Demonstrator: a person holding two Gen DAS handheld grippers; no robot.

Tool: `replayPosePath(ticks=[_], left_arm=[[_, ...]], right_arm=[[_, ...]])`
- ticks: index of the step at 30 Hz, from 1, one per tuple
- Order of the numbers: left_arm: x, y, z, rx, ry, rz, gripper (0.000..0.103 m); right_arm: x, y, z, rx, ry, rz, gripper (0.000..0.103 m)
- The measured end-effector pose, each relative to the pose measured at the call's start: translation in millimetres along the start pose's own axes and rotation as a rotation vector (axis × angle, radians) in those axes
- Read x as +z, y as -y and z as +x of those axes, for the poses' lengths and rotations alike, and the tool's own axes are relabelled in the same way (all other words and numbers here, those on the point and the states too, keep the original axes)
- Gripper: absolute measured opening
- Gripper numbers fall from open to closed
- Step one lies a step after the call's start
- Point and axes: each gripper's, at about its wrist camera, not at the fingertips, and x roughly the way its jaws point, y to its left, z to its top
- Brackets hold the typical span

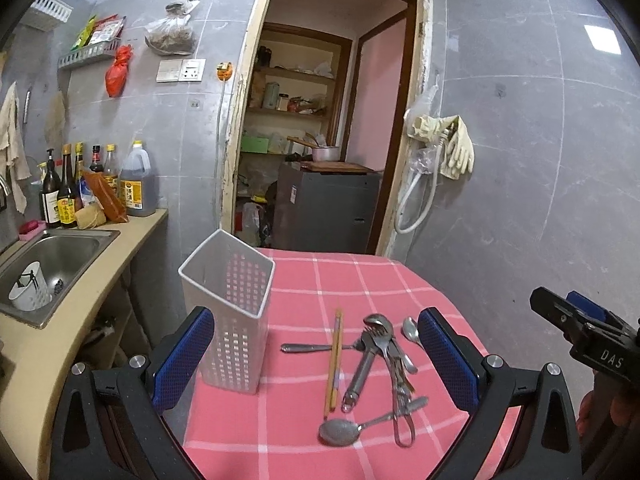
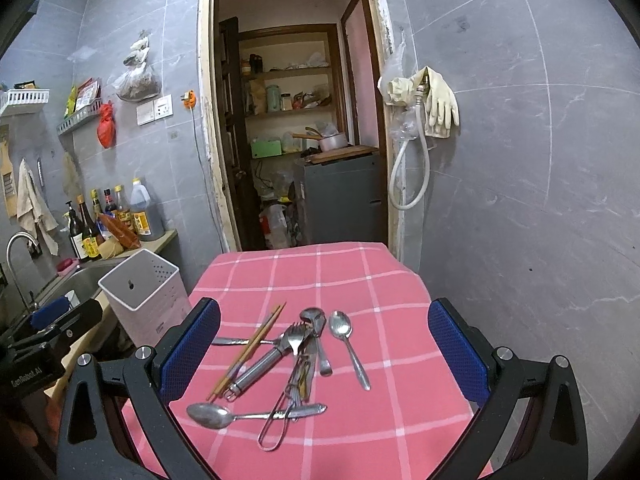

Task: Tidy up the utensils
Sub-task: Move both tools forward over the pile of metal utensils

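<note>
Even indoor light, ceiling-lamp glare on grey wall tile, sharp focus, strong fisheye bending, dark corners

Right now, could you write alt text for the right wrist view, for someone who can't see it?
A heap of metal utensils and a pair of chopsticks lies on a pink checked tablecloth, framed by the open right claw. A white perforated utensil holder stands at the table's left edge, and a doorway opens beyond.
</note>
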Motion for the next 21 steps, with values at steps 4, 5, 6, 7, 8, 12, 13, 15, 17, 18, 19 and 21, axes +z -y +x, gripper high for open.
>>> replayPosePath(ticks=[4,5,6,7,8,12,13,15,17,18,19,21], left_arm=[[0.0,5.0,14.2,0.022,-0.012,-0.009,0.102],[-1.2,5.7,18.0,0.027,-0.02,-0.018,0.102],[-2.4,7.1,21.5,0.036,-0.028,-0.028,0.102],[-4.4,8.7,25.4,0.05,-0.036,-0.042,0.102],[-7.3,9.4,28.5,0.065,-0.048,-0.054,0.102],[-21.9,15.0,41.6,0.137,-0.11,-0.119,0.102],[-27.1,15.5,45.4,0.154,-0.131,-0.133,0.102],[-40.5,17.3,53.5,0.194,-0.174,-0.162,0.102],[-54.6,16.3,60.8,0.225,-0.216,-0.208,0.102],[-61.1,15.9,63.8,0.236,-0.232,-0.227,0.102],[-66.5,15.6,67.0,0.244,-0.249,-0.245,0.102],[-77.8,13.7,73.7,0.26,-0.287,-0.289,0.101]], right_arm=[[7.9,8.3,23.6,0.039,-0.022,-0.027,0.102],[10.0,10.2,30.8,0.051,-0.03,-0.034,0.102],[11.4,13.5,40.0,0.072,-0.042,-0.043,0.102],[12.0,14.8,47.4,0.085,-0.056,-0.05,0.102],[13.1,17.3,57.7,0.104,-0.077,-0.063,0.102],[10.9,23.4,96.0,0.183,-0.135,-0.128,0.102],[7.5,25.2,105.9,0.201,-0.154,-0.136,0.102],[0.9,30.7,126.3,0.243,-0.19,-0.139,0.102],[-5.8,34.6,146.9,0.275,-0.222,-0.137,0.102],[-10.2,37.3,159.0,0.291,-0.243,-0.132,0.102],[-14.3,37.7,165.7,0.301,-0.256,-0.128,0.102],[-23.2,42.1,186.3,0.331,-0.302,-0.113,0.102]])
